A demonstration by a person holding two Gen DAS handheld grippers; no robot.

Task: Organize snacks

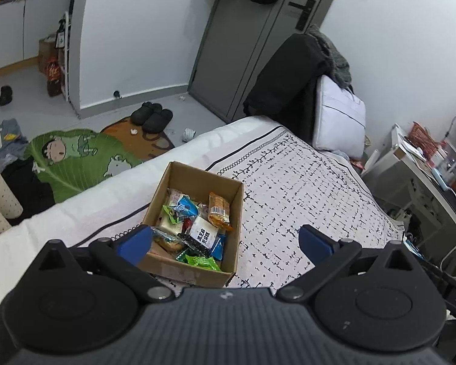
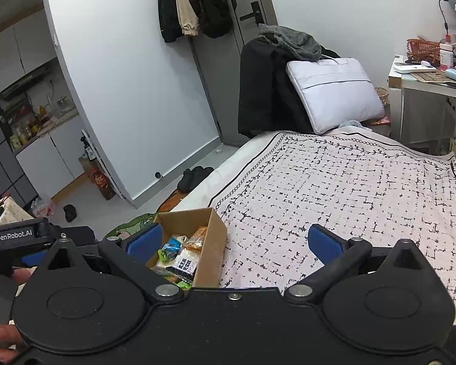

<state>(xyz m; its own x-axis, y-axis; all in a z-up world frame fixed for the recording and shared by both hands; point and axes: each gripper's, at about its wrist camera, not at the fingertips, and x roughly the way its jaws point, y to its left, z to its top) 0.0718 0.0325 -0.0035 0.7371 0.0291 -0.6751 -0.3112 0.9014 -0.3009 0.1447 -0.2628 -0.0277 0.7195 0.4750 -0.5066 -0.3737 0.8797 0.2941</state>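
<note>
Both tongs, the left gripper [image 1: 225, 241] and the right gripper [image 2: 235, 243], are spread wide with nothing held between their blue pads. A cardboard box [image 1: 194, 176] filled with wrapped snacks [image 1: 194, 225] is seen on the patterned bedspread [image 1: 304, 188], near the bed's edge.

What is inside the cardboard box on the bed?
The box holds loose snack packets: an orange one, a blue one, a white one and green ones. Anything under them and the box floor are covered.
</note>
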